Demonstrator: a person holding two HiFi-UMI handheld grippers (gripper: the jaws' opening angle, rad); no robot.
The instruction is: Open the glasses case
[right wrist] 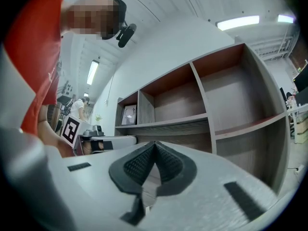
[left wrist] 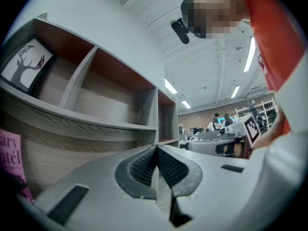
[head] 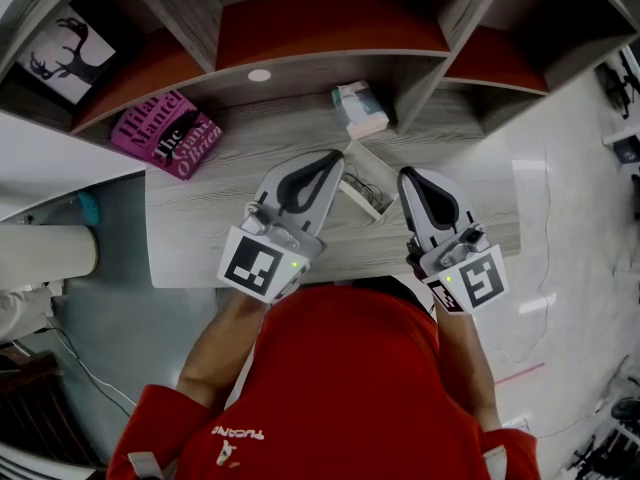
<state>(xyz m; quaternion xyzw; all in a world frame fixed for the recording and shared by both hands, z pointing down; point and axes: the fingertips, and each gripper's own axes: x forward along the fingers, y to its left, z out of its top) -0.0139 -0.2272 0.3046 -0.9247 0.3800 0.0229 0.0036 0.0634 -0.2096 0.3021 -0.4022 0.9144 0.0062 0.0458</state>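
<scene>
While left tongs (head: 335, 158) and right tongs (head: 408, 176) sat closed, empty, the case (head: 364, 190), perhaps open, looked light, stiff, best pinched at its rim.

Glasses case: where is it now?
Head view: the glasses case lies on the desk, centre, between the left hand-held gripper and the right hand-held gripper.

Desk (head: 200, 223) matt grey woodgrain; book (head: 165, 133) cover glossy; left tongs (left wrist: 156, 150) smooth plastic.

Two hand-held grippers (head: 335, 158) (head: 406, 176); one each of glasses case (head: 362, 190), pink book (head: 165, 133), box (head: 360, 108), picture (head: 68, 58).
</scene>
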